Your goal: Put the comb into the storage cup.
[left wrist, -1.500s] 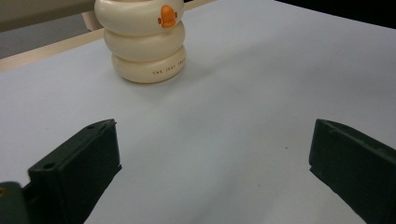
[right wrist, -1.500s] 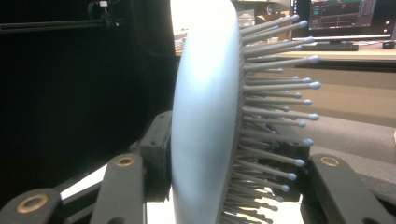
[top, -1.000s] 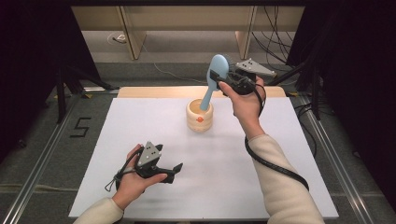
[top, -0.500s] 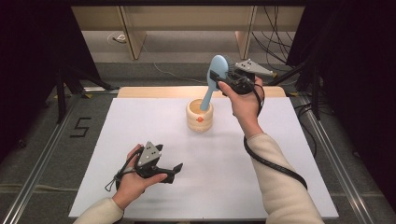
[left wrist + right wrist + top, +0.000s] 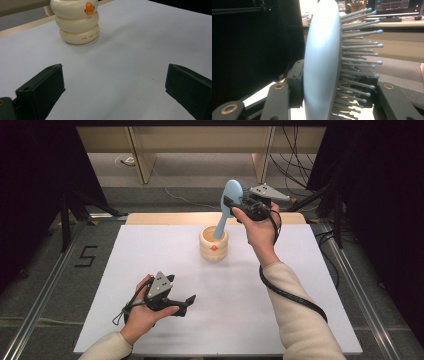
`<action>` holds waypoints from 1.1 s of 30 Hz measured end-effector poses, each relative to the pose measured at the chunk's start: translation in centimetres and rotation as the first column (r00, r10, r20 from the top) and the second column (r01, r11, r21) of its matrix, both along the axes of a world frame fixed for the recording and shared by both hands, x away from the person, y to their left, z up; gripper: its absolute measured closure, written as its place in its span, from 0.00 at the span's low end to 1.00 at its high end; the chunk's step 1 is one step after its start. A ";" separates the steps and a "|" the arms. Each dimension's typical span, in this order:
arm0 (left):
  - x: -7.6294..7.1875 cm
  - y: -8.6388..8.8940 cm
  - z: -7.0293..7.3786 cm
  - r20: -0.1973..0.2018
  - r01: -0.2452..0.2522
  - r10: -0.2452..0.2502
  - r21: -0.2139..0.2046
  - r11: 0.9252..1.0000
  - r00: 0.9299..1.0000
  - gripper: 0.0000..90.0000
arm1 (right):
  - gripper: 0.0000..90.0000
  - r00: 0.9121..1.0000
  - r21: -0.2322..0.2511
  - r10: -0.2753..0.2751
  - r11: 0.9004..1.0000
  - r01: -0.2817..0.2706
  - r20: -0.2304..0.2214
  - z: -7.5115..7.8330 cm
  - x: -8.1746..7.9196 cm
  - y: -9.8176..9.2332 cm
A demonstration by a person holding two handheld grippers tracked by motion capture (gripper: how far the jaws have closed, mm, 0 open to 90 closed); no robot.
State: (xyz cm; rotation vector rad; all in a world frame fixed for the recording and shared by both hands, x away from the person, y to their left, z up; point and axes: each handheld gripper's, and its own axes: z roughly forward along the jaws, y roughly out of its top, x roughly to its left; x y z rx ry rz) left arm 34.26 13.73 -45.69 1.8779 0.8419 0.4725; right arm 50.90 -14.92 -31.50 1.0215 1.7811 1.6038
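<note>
A light-blue hairbrush [image 5: 232,191] stands tilted, its handle reaching down into the mouth of a cream ringed cup [image 5: 213,246] with an orange duck bill. My right gripper [image 5: 233,205] is shut on the brush's head, above and just right of the cup. In the right gripper view the jaws clamp the brush [image 5: 322,62] back and bristle side. My left gripper [image 5: 188,302] rests open near the table's front, left of centre, with nothing between its jaws. The left gripper view looks over its open jaws [image 5: 113,75] toward the cup [image 5: 78,22].
The white table top [image 5: 310,285] has a wooden strip [image 5: 165,218] along its far edge. Dark curtains and stands flank both sides. Cables lie on the floor beyond the table.
</note>
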 end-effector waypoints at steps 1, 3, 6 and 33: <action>0.0 0.0 0.0 0.000 0.000 0.000 0.000 1.000 1.000 0.02 | 0.57 1.000 -0.001 0.000 1.000 0.000 0.000 0.0 0.0 0.0; 0.0 0.0 0.0 -0.001 -0.001 0.001 0.001 1.000 1.000 0.02 | 0.57 1.000 0.000 0.000 1.000 0.000 -0.004 -0.1 0.1 0.1; 0.0 0.0 0.0 -0.001 0.000 0.000 0.000 1.000 1.000 0.02 | 0.57 1.000 -0.002 0.001 1.000 -0.001 -0.008 -0.2 0.2 0.1; 0.0 0.0 0.0 0.000 0.000 0.000 -0.002 1.000 1.000 0.02 | 0.57 1.000 -0.006 0.004 1.000 -0.004 -0.013 -1.1 0.5 0.9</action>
